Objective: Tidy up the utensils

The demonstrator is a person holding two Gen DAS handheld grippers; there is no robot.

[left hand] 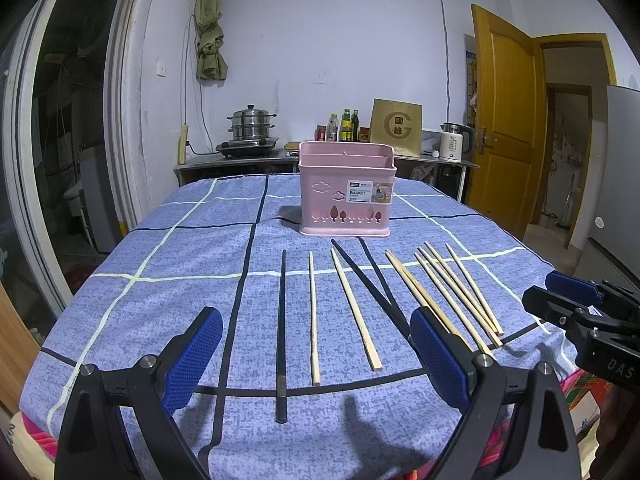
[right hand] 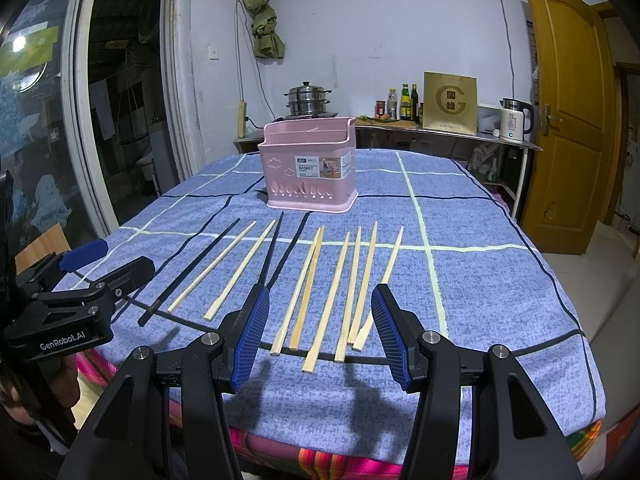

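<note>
pink basket, refrigerator only in left view

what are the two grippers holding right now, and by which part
Nothing. The left gripper and right gripper both have their jaws open and empty above the chopsticks, which all lie on the tablecloth.

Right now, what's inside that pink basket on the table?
Only the top of the pink basket shows: inner dividers splitting it into compartments, with nothing sticking above the rim. Its walls hide the bottom.
</note>
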